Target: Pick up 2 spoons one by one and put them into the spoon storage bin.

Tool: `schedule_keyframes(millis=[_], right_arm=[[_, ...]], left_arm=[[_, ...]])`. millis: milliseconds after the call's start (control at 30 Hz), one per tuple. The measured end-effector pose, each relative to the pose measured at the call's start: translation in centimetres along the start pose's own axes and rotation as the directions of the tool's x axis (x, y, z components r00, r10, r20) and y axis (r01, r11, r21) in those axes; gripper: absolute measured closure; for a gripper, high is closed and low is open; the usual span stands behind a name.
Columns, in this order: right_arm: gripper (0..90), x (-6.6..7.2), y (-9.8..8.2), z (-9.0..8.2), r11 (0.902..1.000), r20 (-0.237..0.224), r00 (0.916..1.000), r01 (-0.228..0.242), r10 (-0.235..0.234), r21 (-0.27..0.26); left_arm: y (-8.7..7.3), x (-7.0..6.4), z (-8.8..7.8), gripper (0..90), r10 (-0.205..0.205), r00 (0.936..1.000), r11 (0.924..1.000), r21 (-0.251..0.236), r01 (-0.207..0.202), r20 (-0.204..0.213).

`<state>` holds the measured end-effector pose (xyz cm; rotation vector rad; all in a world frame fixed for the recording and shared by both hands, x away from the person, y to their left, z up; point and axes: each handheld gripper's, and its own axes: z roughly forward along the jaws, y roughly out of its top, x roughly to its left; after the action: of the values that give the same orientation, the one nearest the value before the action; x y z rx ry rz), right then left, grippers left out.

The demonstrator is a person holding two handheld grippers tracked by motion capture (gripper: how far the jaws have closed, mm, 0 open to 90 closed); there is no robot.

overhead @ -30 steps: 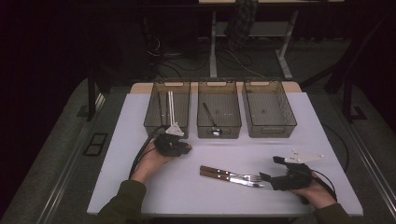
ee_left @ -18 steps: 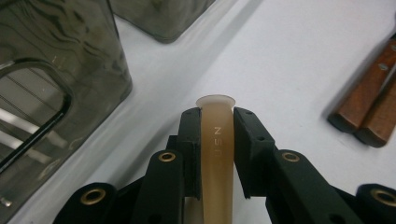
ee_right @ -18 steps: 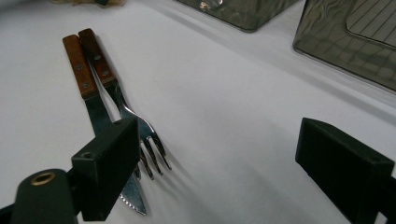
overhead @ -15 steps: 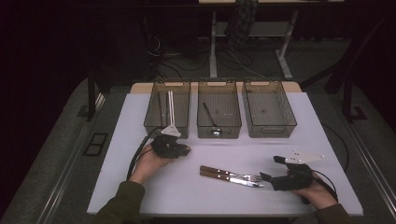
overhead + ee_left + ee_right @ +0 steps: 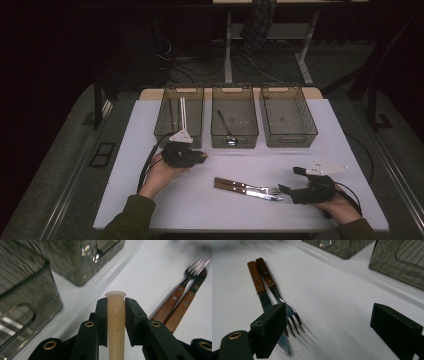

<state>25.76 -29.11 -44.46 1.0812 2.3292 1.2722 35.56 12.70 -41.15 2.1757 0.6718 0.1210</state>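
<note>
White table with three smoked plastic bins along its far edge.
Left gripper, in front of the left bin, pinches a cream plastic handle. Right gripper stands spread wide over the fork tines; fork and serrated knife lie side by side, touching, mid-table.

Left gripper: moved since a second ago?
Yes. The left gripper has drifted slightly toward the left bin, jaws shut on a cream handle.

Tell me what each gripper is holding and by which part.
The left gripper is clamped on a slim beige handle near its flared end; the rest is hidden. The right gripper is open and holds nothing.
</note>
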Motion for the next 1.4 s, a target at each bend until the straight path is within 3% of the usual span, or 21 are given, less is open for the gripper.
schedule_keyframes(millis=[133, 600, 867, 1133, 1400], right_arm=[[13.5, 0.0, 0.0, 0.0, 1.0, 0.003, 1.0, -0.003, 0.003, 0.0], [13.5, -0.1, 0.0, 0.0, 0.9999, 0.004, 0.9999, -0.015, 0.015, -0.002], [13.5, -0.2, 0.0, 0.1, 0.9998, 0.007, 0.9998, -0.019, 0.019, -0.003], [13.5, -0.1, 0.0, 0.2, 0.9999, 0.008, 0.9999, -0.009, 0.009, -0.005], [13.5, -0.1, 0.0, 0.1, 0.9999, 0.005, 1.0, -0.006, 0.006, -0.015]], left_arm=[[0.8, -0.3, -0.2, 72.4, 0.0, 1.0, 0.9994, -0.035, 0.0, 0.006], [2.8, -0.7, 0.2, 72.3, 0.014, 0.9996, 0.997, -0.077, -0.012, 0.026], [5.3, -0.4, 1.6, 72.2, 0.013, 0.999, 0.9947, -0.103, -0.008, 0.042], [7.9, 0.5, 2.5, 72.2, 0.01, 0.9997, 0.9958, -0.091, -0.008, 0.02], [11.5, 1.6, 4.0, 72.2, 0.005, 1.0, 0.9954, -0.096, -0.005, 0.003]])
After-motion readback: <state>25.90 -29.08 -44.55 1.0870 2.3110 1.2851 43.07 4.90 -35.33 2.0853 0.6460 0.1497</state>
